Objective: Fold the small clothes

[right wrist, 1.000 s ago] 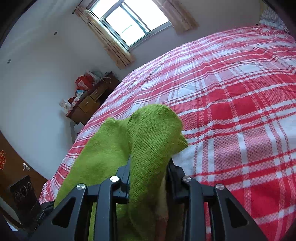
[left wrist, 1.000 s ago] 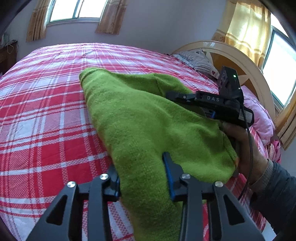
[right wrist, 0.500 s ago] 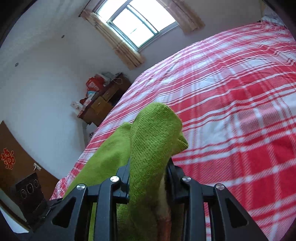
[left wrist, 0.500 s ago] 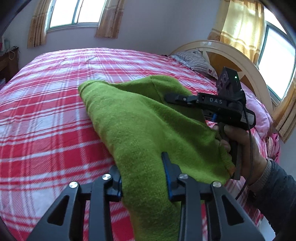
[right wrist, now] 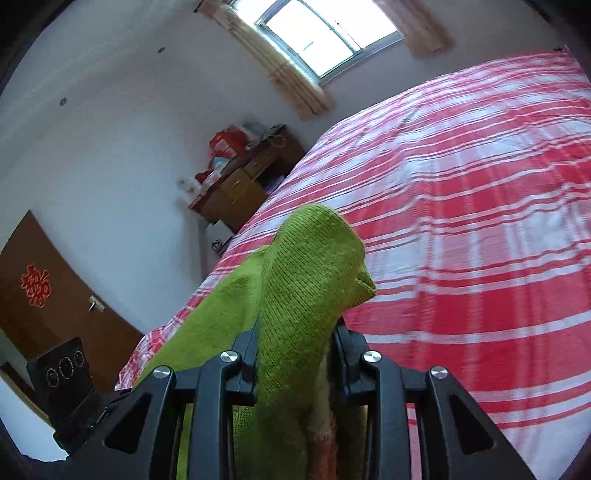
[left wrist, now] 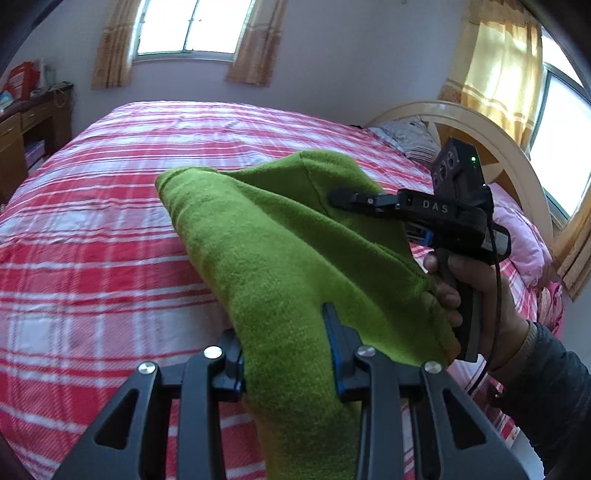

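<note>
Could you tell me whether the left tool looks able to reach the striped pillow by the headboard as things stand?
Probably not directly. The left tool is shut on the green garment, which the right tool also grips, and that cloth and the right hand lie between it and the pillow.

Left wrist view: looks from just behind the left gripper (left wrist: 286,354), level and slightly down across the bed (left wrist: 92,229) toward the far window (left wrist: 192,26) and headboard (left wrist: 491,129) at right; green garment (left wrist: 280,258) fills the near centre, very close to the lens, and the right gripper (left wrist: 340,197) shows side-on at right. Right wrist view: sits just behind the right gripper (right wrist: 297,328), rolled and tilted up, facing the dresser (right wrist: 240,184), door (right wrist: 55,295) and the same window (right wrist: 328,33). Both views share the garment, the bed, the window and the dresser; the left gripper's camera housing (right wrist: 62,373) appears at near left in the right view.
</note>
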Demonstrator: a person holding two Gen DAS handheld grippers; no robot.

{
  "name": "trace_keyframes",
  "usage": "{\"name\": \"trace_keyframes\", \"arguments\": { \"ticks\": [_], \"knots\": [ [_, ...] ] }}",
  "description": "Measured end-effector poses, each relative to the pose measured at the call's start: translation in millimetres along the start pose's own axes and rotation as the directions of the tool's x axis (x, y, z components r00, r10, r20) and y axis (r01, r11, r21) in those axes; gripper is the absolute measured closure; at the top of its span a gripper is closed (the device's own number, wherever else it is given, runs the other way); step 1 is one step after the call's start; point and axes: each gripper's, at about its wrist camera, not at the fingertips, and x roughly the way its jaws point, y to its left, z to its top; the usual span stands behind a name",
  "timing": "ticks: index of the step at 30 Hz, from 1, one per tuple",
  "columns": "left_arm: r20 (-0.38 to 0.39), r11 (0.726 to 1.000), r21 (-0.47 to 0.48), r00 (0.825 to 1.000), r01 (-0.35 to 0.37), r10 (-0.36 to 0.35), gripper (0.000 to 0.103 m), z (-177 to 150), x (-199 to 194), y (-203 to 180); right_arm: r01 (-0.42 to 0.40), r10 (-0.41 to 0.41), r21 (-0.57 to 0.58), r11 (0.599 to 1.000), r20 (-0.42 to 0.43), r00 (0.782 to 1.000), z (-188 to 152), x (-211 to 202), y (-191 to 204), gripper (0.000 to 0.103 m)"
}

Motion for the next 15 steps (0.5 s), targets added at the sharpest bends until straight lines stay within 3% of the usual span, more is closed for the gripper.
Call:
{"name": "trace_keyframes", "arguments": {
  "ticks": [15],
  "knots": [
    [0.044,0.99,-0.105,0.994,-0.096,0.101,0.069,-31,-54,62,-0.12,0.116,-0.034,0.992,-0.092,0.989,-21,79,70,0.073]
  ]
}}
